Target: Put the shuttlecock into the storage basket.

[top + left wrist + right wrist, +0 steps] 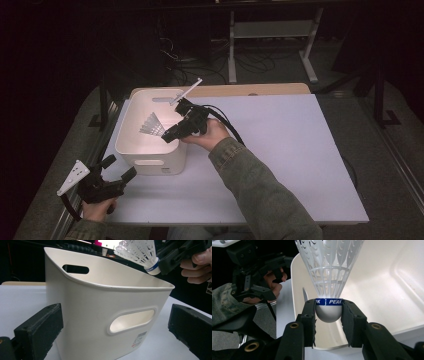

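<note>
1. The right gripper [328, 315] is clenched on the shuttlecock [329, 307] by its rounded cork, skirt pointing away from the jaws.
2. Just beyond and below its jaws opens the white bin [131, 145], likely for a drop.
3. The left gripper [119, 167], jaws spread and empty, faces the bin's near wall.

The room is dim; light falls mainly on the desk [280, 150], whose top is pale and matte, with a strip of light wood [250, 90] along its far edge. The floor [350, 75] beyond is grey. A white metal frame with a low shelf [272, 30] stands behind the desk, and dark cables [200, 60] lie tangled on the floor near it. Black stand legs [382, 100] rise at the right. The far background is black and indistinct.
</note>
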Tool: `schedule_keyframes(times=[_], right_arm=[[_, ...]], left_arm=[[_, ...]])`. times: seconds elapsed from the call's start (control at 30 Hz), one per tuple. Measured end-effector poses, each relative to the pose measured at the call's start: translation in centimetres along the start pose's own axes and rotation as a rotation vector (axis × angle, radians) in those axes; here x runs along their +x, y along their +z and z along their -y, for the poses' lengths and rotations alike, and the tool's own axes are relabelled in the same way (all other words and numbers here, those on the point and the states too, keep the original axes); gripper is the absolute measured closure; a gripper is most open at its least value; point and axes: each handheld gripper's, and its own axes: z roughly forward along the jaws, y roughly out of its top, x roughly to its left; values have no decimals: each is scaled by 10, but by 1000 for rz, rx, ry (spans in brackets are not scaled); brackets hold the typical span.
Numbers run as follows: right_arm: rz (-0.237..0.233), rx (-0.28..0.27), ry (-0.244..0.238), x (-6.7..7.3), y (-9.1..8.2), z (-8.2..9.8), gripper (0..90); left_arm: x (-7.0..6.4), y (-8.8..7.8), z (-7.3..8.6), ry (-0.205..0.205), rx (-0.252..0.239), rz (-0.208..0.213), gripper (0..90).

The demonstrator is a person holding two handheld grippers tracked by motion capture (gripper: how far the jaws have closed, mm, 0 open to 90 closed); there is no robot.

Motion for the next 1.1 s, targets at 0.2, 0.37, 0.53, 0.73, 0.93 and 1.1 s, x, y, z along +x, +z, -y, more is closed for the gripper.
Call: schedule_keyframes(times=[0.2, 0.37, 0.53, 0.73, 0.93, 1.1], right_arm=[[-1, 13, 3, -4, 8, 1, 635], [2, 24, 21, -4, 12, 1, 634], [1, 8, 23, -6, 10, 1, 515], [0, -9, 8, -4, 5, 1, 407], [1, -21, -6, -3, -3, 0, 211], [7, -41, -1, -2, -11, 1, 136]], left_arm=[[0, 0, 0, 0, 0, 1, 0], [0, 0, 0, -2, 1, 1, 0], [0, 0, 0, 5, 2, 7, 0], [0, 0, 0, 1, 4, 5, 0], [0, 0, 0, -1, 1, 6, 0], [0, 0, 0, 0, 1, 6, 0]])
